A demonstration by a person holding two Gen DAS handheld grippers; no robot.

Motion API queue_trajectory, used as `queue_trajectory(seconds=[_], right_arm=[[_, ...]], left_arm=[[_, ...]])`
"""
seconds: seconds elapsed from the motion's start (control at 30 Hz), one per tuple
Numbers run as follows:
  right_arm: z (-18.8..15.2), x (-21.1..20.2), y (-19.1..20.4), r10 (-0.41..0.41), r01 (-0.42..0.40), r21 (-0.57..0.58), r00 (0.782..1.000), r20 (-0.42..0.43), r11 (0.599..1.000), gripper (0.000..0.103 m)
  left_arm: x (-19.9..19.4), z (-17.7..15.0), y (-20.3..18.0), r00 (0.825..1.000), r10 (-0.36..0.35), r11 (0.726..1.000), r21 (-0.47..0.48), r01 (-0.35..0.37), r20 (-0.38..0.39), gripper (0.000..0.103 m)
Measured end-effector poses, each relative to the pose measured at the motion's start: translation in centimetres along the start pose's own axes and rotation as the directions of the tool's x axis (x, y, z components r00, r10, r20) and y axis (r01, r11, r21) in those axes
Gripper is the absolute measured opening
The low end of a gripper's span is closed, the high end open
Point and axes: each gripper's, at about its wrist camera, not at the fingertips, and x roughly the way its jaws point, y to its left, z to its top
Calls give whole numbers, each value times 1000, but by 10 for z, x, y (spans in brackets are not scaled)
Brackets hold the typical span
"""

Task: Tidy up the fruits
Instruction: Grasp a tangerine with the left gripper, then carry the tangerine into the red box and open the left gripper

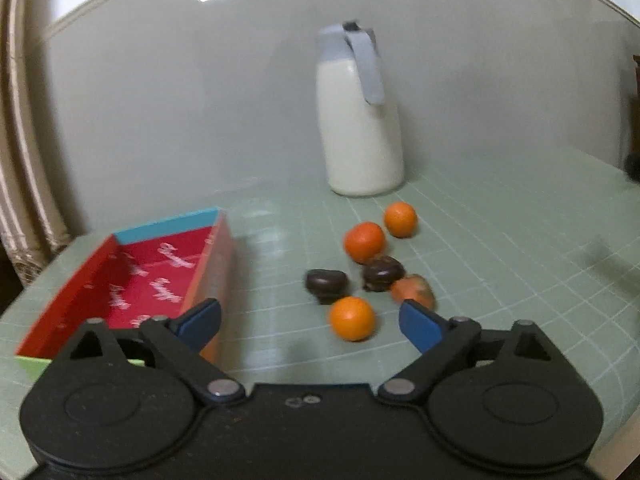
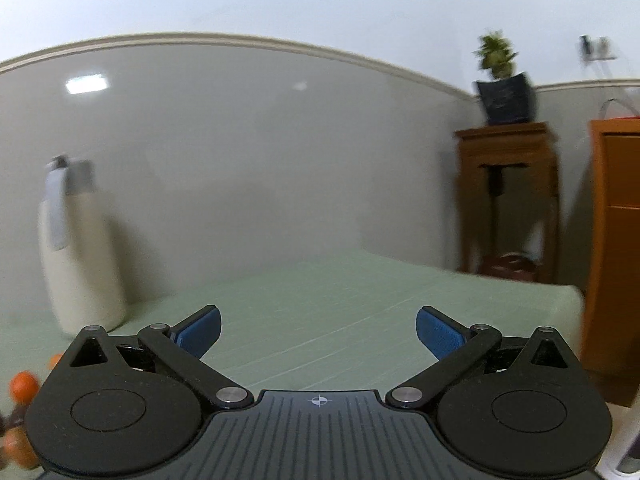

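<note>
Green gridded matting [image 1: 500,240] covers the bench, and the left claw [image 1: 310,322] hangs over its near edge, blue pads spread wide and gripping nothing. Nearest to it, just ahead between the pads, lies one orange fruit [image 1: 353,318]. Behind that sit two dark brown fruits [image 1: 326,285] [image 1: 383,273], apart from each other, with a blurred reddish-orange piece [image 1: 413,290] touching the right one. Two more oranges [image 1: 364,241] [image 1: 400,219] lie farther back; all are loose on the mat, none boxed. To the left, a shallow red box [image 1: 92,272] with a blue far wall stands open and holds no fruit; printed lettering marks its floor. Its near right corner sits behind the left pad. Farthest back, a cream jug [image 1: 362,140] with grey lid and handle stands upright near the wall. Right claw [image 2: 318,330] is likewise spread and unloaded, over bare matting well right of the fruit. Beyond the bench stand a wooden stand [image 2: 508,184] bearing a potted plant [image 2: 500,80], and an orange cabinet [image 2: 616,240].
</note>
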Motion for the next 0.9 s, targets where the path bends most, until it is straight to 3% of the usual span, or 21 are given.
queue_trajectory(seconds=[0.13, 0.3, 0.5, 0.73, 0.9], right_arm=[[4, 5, -18, -17, 17, 44, 1000, -17, 999, 103], [6, 13, -24, 0, 2, 67, 1000, -32, 998, 103], [7, 11, -24, 30, -28, 60, 999, -31, 998, 103], [4, 8, -16, 52, -50, 52, 998, -29, 997, 103], [1, 5, -10, 72, -70, 43, 997, -29, 997, 103]], left_arm=[[23, 3, -3, 998, -28, 1000, -5, 27, -59, 68], [39, 2, -5, 994, -33, 999, -10, 32, -102, 58], [49, -1, -4, 990, -66, 997, -41, 61, -127, 23], [42, -1, -8, 995, -39, 999, -12, 38, -92, 22], [19, 7, 0, 998, 68, 998, 18, -68, 11, 22]])
